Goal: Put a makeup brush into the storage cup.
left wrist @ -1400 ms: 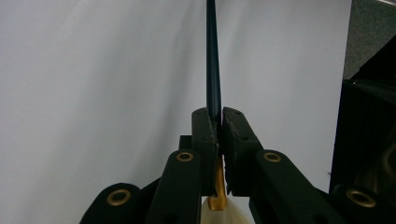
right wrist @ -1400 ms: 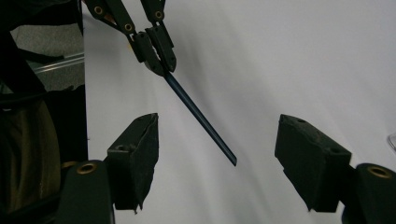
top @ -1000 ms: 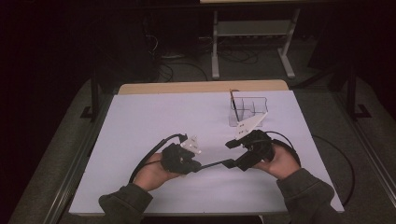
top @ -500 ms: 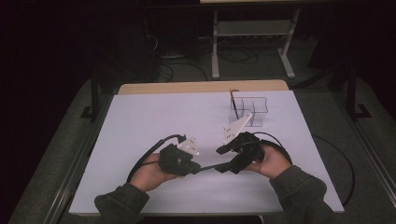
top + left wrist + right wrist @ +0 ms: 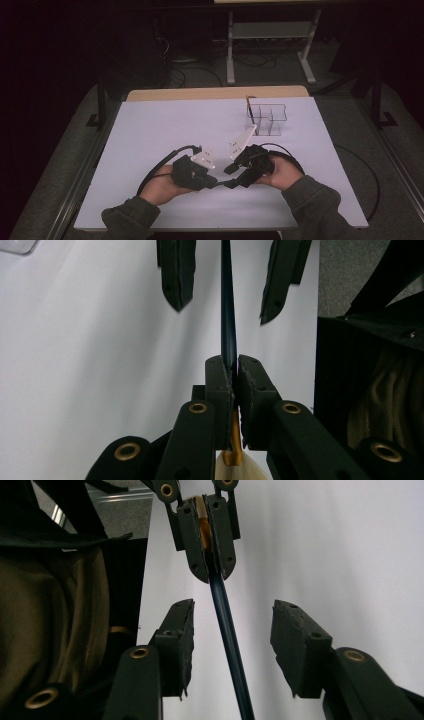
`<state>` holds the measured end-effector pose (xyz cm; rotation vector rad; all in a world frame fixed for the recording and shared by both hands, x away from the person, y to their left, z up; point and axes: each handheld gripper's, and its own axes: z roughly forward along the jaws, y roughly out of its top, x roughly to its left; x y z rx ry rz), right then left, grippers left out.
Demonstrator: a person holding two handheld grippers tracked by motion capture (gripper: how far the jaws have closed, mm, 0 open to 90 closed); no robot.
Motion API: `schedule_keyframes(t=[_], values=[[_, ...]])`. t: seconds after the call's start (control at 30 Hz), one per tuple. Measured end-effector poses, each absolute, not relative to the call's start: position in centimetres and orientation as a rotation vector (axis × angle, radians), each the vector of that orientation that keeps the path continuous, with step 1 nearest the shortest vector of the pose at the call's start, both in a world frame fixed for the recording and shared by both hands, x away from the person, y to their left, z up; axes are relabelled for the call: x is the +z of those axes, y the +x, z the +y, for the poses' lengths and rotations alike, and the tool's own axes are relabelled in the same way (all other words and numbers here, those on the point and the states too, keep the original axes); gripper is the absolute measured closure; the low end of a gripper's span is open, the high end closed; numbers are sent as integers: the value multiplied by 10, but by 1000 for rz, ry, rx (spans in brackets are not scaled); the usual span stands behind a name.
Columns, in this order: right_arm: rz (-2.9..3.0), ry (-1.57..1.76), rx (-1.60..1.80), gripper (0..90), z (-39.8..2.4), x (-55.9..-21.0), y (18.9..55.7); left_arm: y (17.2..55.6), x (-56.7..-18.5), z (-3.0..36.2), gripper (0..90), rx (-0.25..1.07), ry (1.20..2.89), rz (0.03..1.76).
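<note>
The left gripper (image 5: pixel 234 390) is clamped on a blue paintbrush (image 5: pixel 228 315). The right gripper (image 5: pixel 232 645) has just been closing, its jaws spread around the handle untouched. The clear organizer (image 5: pixel 267 119) is seen from above.

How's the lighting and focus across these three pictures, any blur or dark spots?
High view: the white table is evenly lit while the room behind it falls nearly black. Left gripper view: the near jaws are sharp, clamped on the dark blue paintbrush handle; the right edge is deep shadow. Right gripper view: the handle and both jaws are crisp, and the sleeve at left is dim.
</note>
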<state>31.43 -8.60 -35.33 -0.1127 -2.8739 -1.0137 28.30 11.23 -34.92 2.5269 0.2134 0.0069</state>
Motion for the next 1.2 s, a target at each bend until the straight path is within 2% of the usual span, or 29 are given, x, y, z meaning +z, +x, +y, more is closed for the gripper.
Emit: schedule_keyframes(t=[0.43, 0.83, 1.1, 1.2], values=[[-2849, -29, -954, 633, -77, -360, 314, 280, -345, 111, 841, 27, 2517, 162], [-2838, 27, -953, 801, -76, -359, 312, 279, -344, 108, 841, 36, 2510, 134], [-2832, 47, -938, 827, -78, -360, 311, 280, -346, 107, 835, 6, 2512, 117], [-2855, 38, -942, 828, -78, -361, 310, 281, -346, 110, 778, 0, 2496, 137]])
